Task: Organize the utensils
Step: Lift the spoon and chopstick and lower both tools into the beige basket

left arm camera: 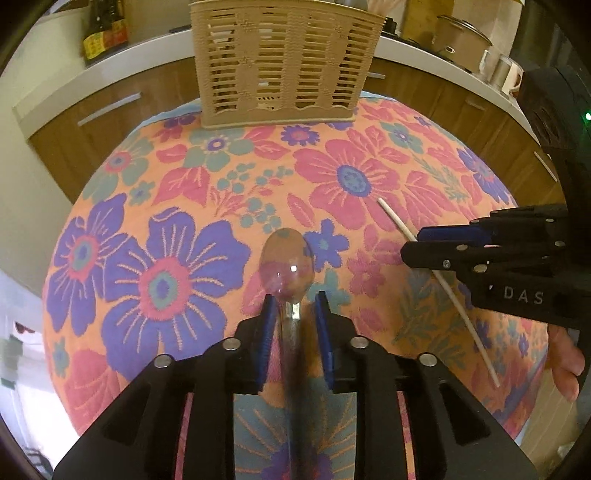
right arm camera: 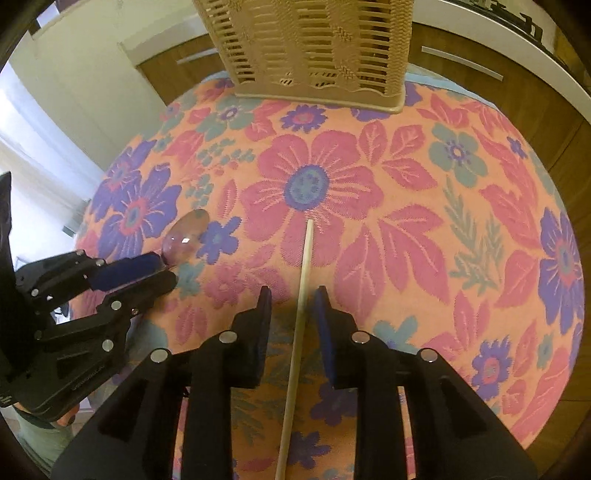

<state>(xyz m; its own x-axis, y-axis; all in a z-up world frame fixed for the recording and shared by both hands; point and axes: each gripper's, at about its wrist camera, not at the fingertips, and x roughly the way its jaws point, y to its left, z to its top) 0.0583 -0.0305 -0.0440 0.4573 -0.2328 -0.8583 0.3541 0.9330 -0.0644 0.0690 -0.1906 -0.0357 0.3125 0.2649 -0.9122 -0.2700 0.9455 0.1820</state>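
Observation:
A metal spoon (left arm camera: 288, 262) lies on the floral tablecloth (left arm camera: 166, 221), bowl pointing away; its handle runs between the open fingers of my left gripper (left arm camera: 294, 301), not clamped. The spoon also shows in the right wrist view (right arm camera: 184, 234), with the left gripper (right arm camera: 162, 269) at its neck. A white chopstick (right arm camera: 301, 295) lies on the cloth between the open fingers of my right gripper (right arm camera: 293, 295). In the left wrist view the chopstick (left arm camera: 395, 218) passes under the right gripper (left arm camera: 413, 245). A beige slotted utensil basket (left arm camera: 284, 66) stands at the table's far edge (right arm camera: 314, 48).
Behind the table are wooden cabinets (left arm camera: 110, 107) under a white counter. On it stand dark bottles (left arm camera: 103, 29) at the left, and a pot (left arm camera: 461, 37) and mugs (left arm camera: 502, 70) at the right. The tablecloth (right arm camera: 443, 221) covers the whole table.

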